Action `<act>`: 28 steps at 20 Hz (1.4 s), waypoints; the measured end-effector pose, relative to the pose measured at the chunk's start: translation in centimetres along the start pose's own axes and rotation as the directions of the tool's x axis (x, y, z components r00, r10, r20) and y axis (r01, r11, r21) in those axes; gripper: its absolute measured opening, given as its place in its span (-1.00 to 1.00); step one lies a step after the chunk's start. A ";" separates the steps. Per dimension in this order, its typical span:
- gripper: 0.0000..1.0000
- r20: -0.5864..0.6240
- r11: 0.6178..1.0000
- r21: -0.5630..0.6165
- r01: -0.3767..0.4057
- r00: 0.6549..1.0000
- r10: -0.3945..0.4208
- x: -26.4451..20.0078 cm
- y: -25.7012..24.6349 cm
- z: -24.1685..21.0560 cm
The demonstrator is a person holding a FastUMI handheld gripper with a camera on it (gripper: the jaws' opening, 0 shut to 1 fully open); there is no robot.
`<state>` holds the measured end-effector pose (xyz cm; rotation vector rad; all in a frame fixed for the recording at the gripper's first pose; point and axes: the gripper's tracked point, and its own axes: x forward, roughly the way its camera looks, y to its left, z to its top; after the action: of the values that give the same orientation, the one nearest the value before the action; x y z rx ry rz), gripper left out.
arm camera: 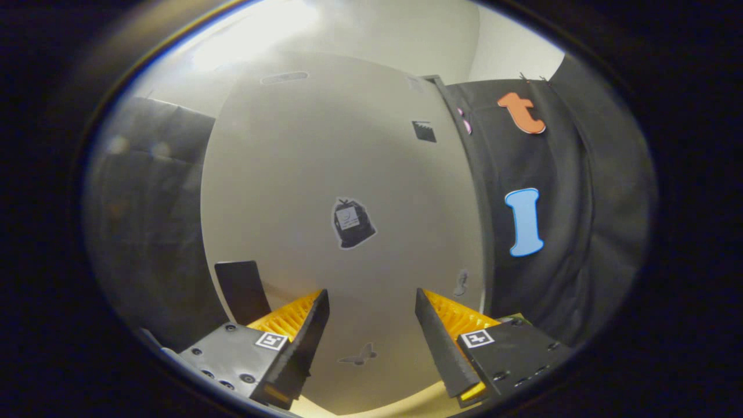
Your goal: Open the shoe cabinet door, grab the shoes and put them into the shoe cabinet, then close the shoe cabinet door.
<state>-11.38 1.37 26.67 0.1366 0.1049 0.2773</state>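
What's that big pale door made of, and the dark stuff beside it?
The cabinet door looks like smooth painted or laminated board: flat, matte, with stickers on it. The wall beside it looks like black cloth: it folds. The gripper hangs open before the door.

Cabinet door (342, 174) stands directly ahead of the gripper (371, 342), spanning the space beyond both jaws, which stand apart with nothing between them. A sticker (352, 223) sits on the door, straight beyond the gap. A small butterfly-shaped mark (359, 355) lies on the door between the jaws. A dark panel (241, 290) stands just beyond the left jaw, at the door's left edge. Cloth wall (551, 278) hangs right of the door; more cloth (151, 232) left of it.
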 end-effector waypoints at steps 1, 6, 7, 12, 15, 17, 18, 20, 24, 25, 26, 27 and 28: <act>0.78 -0.004 1.000 0.004 -0.005 1.000 0.005 0.9 0.7 -0.2; 0.80 -0.029 1.000 0.025 -0.005 1.000 0.006 5.2 3.1 -1.7; 0.81 -0.029 1.000 0.031 0.006 1.000 -0.005 5.4 3.1 -1.8; 0.83 -0.016 0.997 0.060 0.039 0.999 -0.038 7.1 3.3 -1.9; 0.83 -0.013 0.996 0.058 0.060 0.998 -0.060 7.3 3.4 -2.0; 0.83 -0.015 0.996 0.062 0.068 0.998 -0.068 7.6 3.5 -2.1; 0.83 -0.016 0.995 0.064 0.071 0.997 -0.070 7.7 3.6 -2.1; 0.83 -0.021 0.995 0.067 0.072 0.997 -0.071 7.9 3.7 -2.3; 0.84 -0.024 0.995 0.064 0.075 0.997 -0.074 8.4 4.0 -2.3; 0.84 -0.025 0.995 0.064 0.076 0.997 -0.075 8.5 4.0 -2.3; 0.84 -0.026 0.995 0.066 0.075 0.997 -0.074 8.7 4.1 -2.3; 0.84 -0.026 0.995 0.067 0.076 0.997 -0.074 9.0 4.0 -2.3; 0.84 -0.026 0.995 0.068 0.076 0.997 -0.074 9.3 4.0 -2.3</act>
<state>-3.79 8.09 24.26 0.1978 0.1430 0.2006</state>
